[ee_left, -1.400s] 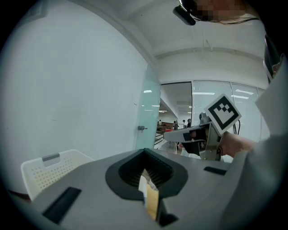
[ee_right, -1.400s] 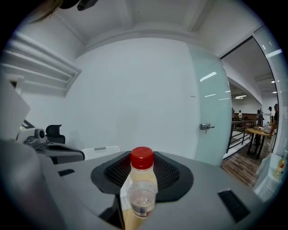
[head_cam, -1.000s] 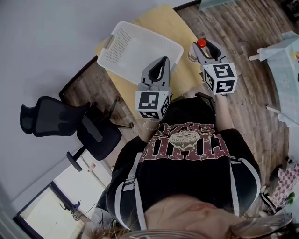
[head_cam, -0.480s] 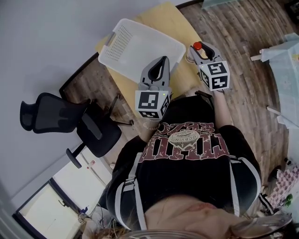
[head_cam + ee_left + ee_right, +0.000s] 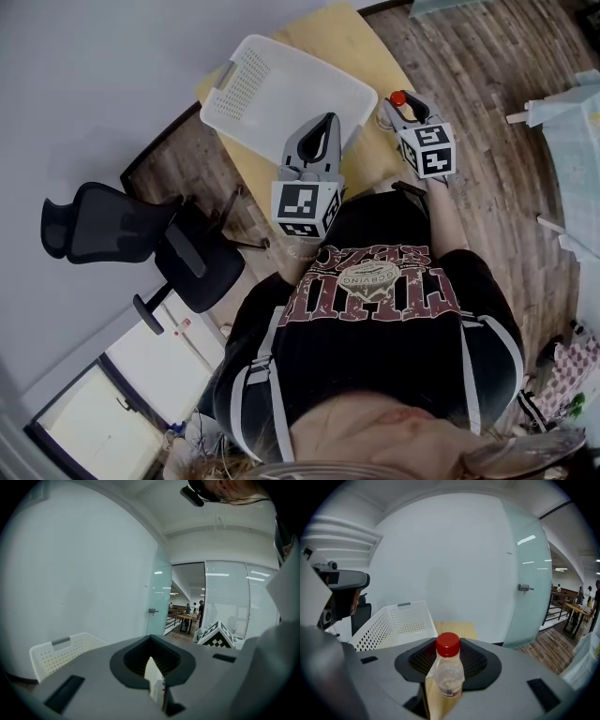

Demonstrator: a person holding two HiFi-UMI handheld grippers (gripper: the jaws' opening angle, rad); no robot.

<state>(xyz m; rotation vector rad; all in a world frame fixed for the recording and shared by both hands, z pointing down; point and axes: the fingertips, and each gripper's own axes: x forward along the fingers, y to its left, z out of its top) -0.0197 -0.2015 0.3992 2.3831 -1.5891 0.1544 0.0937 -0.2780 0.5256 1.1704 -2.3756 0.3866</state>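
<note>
The right claw (image 5: 398, 103) is clamped on a red-capped bottle (image 5: 449, 670), probably upright against spills, above the desk (image 5: 349, 28) at three o'clock of the basket (image 5: 246, 80), while the left claw (image 5: 325, 125) pinches a small packet (image 5: 153, 682).

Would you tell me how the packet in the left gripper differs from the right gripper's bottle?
The packet in the left gripper is thin, flat and white; the bottle in the right gripper is round and clear, with a red cap. Both are held upright.
</note>
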